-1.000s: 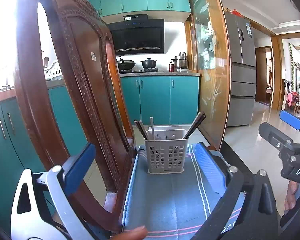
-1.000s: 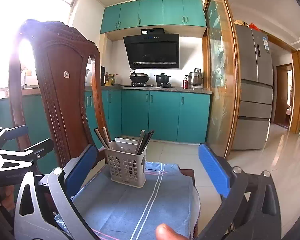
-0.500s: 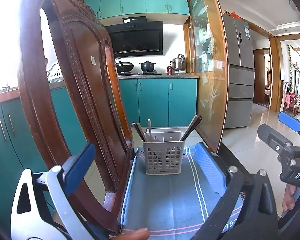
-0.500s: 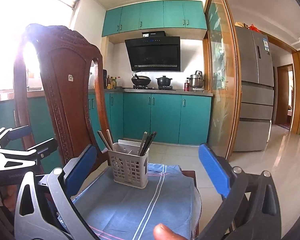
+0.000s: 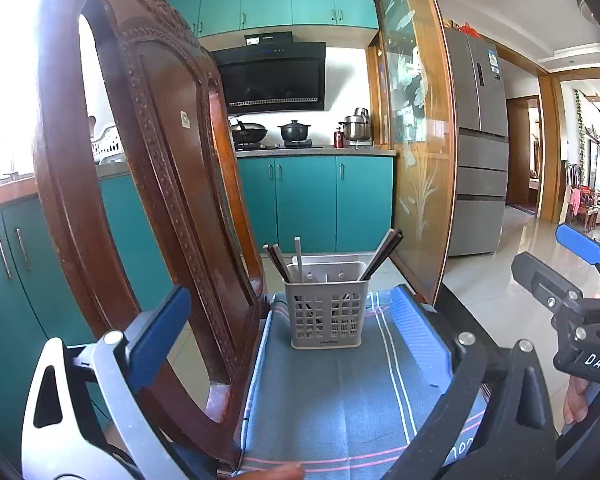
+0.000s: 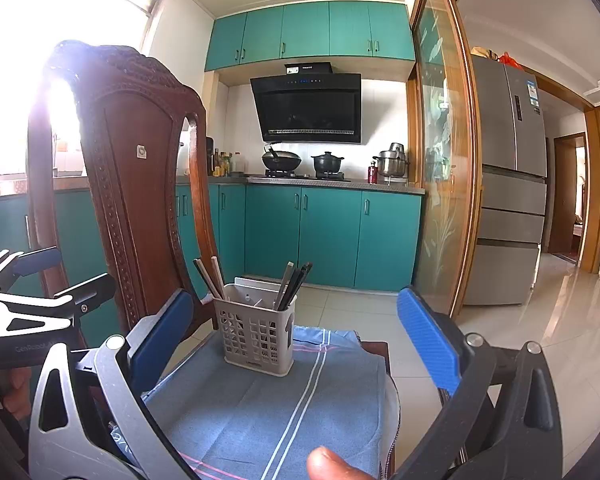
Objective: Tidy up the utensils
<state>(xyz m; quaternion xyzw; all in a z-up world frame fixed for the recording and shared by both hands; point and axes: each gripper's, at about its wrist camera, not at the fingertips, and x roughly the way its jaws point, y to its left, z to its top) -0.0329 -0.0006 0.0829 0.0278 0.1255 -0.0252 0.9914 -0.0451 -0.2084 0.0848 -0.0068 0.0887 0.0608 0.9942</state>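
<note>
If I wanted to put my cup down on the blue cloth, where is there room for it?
The blue cloth is bare in front of the grey utensil basket, between both open grippers, left gripper and right gripper. A narrower strip lies right of the basket, up to the cloth's edge. It is crowded on the left, where the wooden chair back stands close.

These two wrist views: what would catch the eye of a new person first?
A grey utensil basket holding chopsticks stands upright on a blue striped cloth, centred ahead of both grippers. A carved wooden chair back rises close on the left. Behind, teal kitchen cabinets fill the wall.
</note>
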